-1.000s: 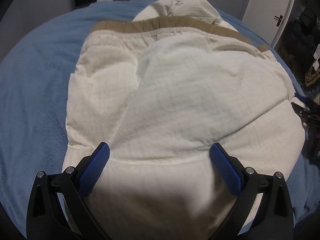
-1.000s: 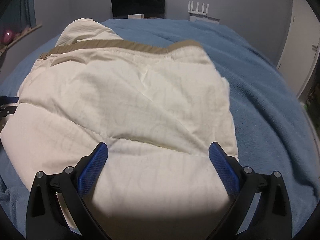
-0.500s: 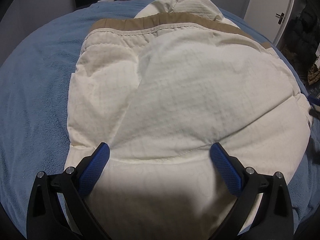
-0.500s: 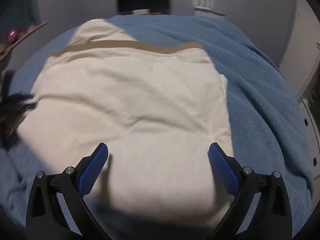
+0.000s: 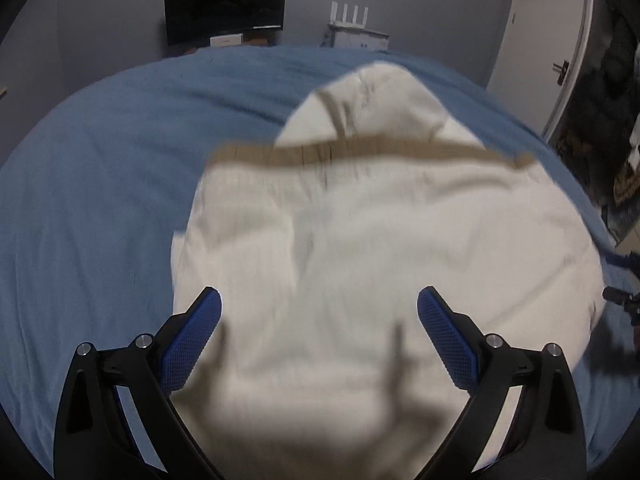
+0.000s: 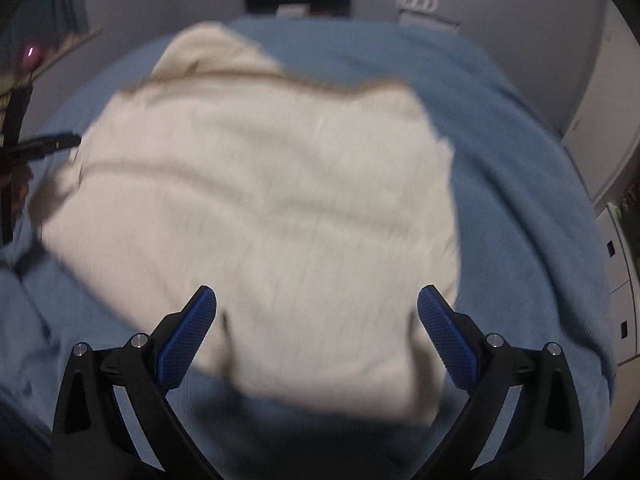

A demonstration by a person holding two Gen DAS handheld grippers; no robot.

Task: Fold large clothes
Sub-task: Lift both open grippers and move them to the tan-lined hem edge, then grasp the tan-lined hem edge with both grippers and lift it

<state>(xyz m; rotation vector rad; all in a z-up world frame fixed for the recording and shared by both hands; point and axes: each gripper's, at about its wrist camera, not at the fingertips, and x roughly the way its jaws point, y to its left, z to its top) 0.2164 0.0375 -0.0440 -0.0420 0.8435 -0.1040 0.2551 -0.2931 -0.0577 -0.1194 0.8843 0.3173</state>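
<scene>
Cream padded jacket (image 5: 380,240) is what we have before us, lying folded into a broad, puffy block on the blue blanket (image 5: 100,200) that covers the bed. In our left wrist view the left gripper (image 5: 319,300) hangs above the near part of the garment with its blue-padded fingers (image 5: 192,340) spread wide; the cloth fills the gap between them and runs on under the camera, but neither pad touches or pinches it. A tan band (image 5: 360,154) crosses the far edge of the folded body, and beyond it a rounded cream part of the jacket, which looks like a hood, lies on the blanket. In our right wrist view the right gripper (image 6: 317,298) is likewise spread open and holds nothing; here the near edge of the jacket (image 6: 272,200) lies just ahead of and between the fingers (image 6: 448,336), with bare blanket (image 6: 520,200) below it and off to the right. Both views are blurred, so we cannot read the seams or the fabric's finer detail. At the left edge of the right view we see a dark tip that appears to be the other tool, close beside the jacket's left side; whether it touches the cloth we cannot tell. Against the far wall stand a dark monitor (image 5: 226,4) and a white router (image 5: 348,14), and a white door (image 5: 548,40) is on the right.
</scene>
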